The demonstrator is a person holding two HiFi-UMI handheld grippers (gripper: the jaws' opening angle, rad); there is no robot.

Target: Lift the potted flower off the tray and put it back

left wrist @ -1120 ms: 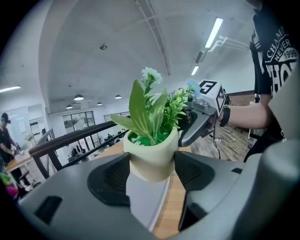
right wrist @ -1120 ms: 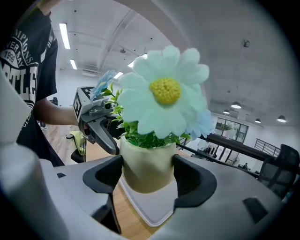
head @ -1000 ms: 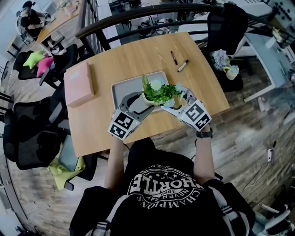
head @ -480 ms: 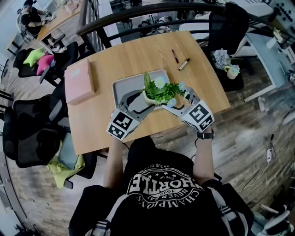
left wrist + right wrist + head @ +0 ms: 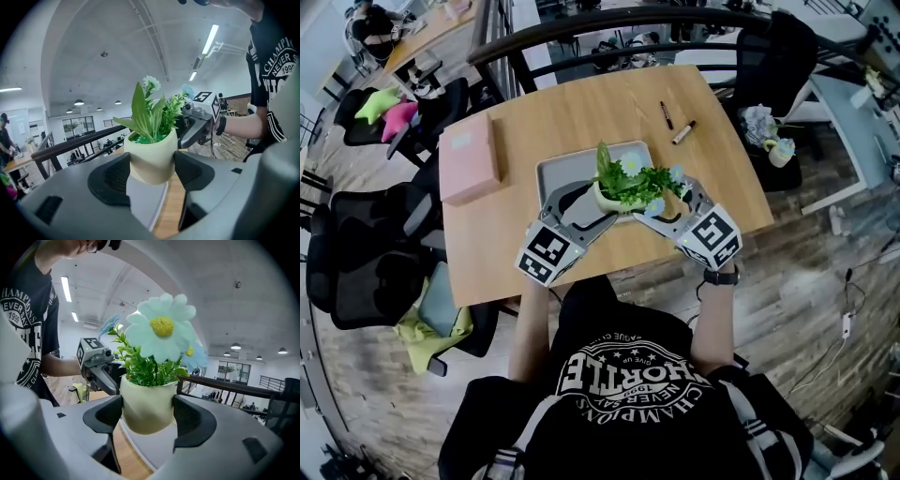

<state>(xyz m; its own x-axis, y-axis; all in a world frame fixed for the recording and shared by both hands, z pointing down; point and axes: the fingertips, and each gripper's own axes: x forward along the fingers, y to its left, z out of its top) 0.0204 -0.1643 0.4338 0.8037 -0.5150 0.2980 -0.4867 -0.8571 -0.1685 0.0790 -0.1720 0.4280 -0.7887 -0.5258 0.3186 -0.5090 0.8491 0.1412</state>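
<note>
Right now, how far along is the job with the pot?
Done: left gripper and right gripper both clamp the pot, and its base hangs clear of the tray. In hand: the lift. Remaining: lower it back onto the tray, then release.

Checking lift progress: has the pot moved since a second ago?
Yes, slightly: the pot looks a little higher, its leaf tip now reaching the tray's far rim in the head view.

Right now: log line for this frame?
left gripper: shut on potted flower | right gripper: same | potted flower: off tray, upright
</note>
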